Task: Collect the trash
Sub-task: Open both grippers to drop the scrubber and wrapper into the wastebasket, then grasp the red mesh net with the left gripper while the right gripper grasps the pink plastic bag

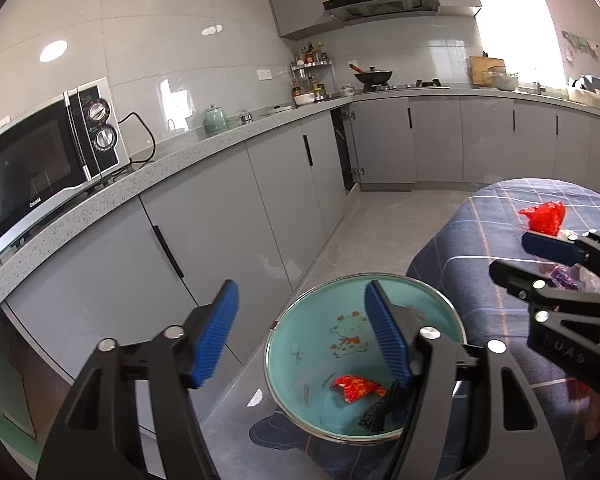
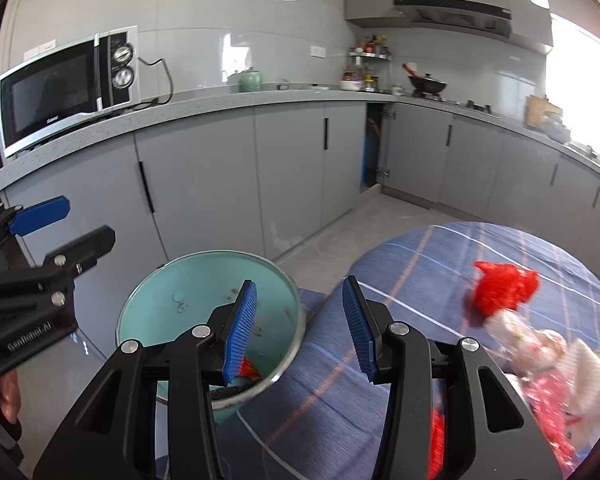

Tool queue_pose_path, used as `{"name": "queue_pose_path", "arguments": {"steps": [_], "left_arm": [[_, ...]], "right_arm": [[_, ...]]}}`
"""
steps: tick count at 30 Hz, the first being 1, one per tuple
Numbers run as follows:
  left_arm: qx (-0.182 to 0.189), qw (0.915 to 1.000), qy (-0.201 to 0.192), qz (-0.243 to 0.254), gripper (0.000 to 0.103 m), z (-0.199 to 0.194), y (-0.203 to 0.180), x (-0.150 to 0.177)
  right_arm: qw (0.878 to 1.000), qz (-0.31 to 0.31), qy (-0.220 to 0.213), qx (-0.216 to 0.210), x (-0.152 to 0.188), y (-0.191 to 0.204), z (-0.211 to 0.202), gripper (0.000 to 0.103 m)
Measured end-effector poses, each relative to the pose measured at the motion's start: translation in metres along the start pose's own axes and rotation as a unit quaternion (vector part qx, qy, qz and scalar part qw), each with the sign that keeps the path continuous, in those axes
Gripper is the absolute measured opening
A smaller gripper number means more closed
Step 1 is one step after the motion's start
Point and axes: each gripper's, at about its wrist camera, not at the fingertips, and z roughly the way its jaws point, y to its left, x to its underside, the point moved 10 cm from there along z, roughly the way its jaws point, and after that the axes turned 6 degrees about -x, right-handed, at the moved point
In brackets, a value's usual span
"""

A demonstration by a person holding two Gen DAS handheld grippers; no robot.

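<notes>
A teal bowl with a metal rim sits at the edge of a round table with a blue plaid cloth. Inside it lie a red wrapper and a black scrap. My left gripper is open and empty above the bowl's left side. My right gripper is open and empty over the bowl's right rim. A crumpled red wrapper and several pink and white wrappers lie on the cloth to the right. The red wrapper also shows in the left wrist view.
Grey cabinets and a speckled counter run along the left and back walls. A microwave stands on the counter. One cabinet door is ajar. A wok sits on the stove. Grey floor lies between table and cabinets.
</notes>
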Motion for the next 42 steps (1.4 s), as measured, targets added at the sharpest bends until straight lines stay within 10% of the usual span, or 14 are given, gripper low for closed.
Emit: {"name": "queue_pose_path", "arguments": {"steps": [20, 32, 38, 40, 42], "left_arm": [[0.110, 0.9886, -0.018, 0.102, 0.078, -0.054, -0.146, 0.025], [0.159, 0.9756, -0.005, 0.151, 0.078, -0.072, -0.215, 0.054], [0.201, 0.9658, 0.026, 0.161, 0.043, -0.068, -0.231, 0.073], [0.211, 0.9627, 0.027, 0.167, 0.011, -0.071, -0.236, 0.074], [0.225, 0.9589, 0.026, 0.171, 0.010, -0.075, -0.240, 0.074]], "right_arm": [[0.986, 0.076, -0.005, 0.148, 0.083, -0.138, -0.161, 0.054], [0.986, 0.074, -0.001, 0.152, 0.111, -0.134, -0.161, 0.054], [0.986, 0.083, 0.003, 0.144, 0.113, -0.138, -0.151, 0.053], [0.987, 0.084, 0.004, 0.138, 0.111, -0.137, -0.147, 0.048], [0.988, 0.086, 0.011, 0.129, 0.111, -0.136, -0.140, 0.037]]}}
